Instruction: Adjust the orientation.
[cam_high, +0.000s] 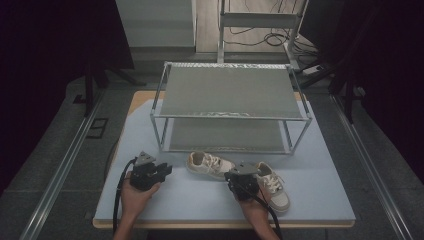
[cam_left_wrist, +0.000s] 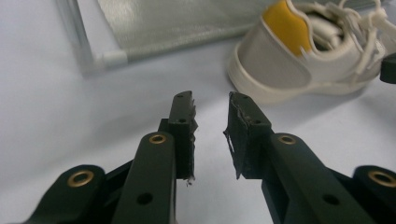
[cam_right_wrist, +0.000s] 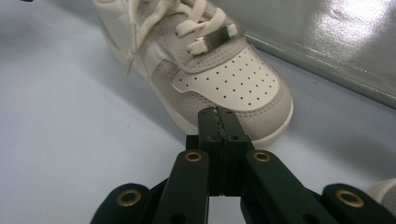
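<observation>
Two white-and-grey sneakers lie on the pale blue table top. One sneaker lies in front of the rack with its toe pointing right. The other sneaker lies at the front right. My left gripper rests left of the first sneaker, aimed at its heel. In the left gripper view it is open, with nothing between the jaws, and the sneaker's heel with yellow lining lies ahead to the right. My right gripper sits between the two shoes. In the right gripper view it is shut and empty, just short of the sneaker's toe.
A two-shelf metal rack stands on the back half of the table; both shelves are bare. Its lower shelf lies just behind the shoes, and a corner post stands ahead of my left gripper. The toe of the second sneaker peeks in at bottom right.
</observation>
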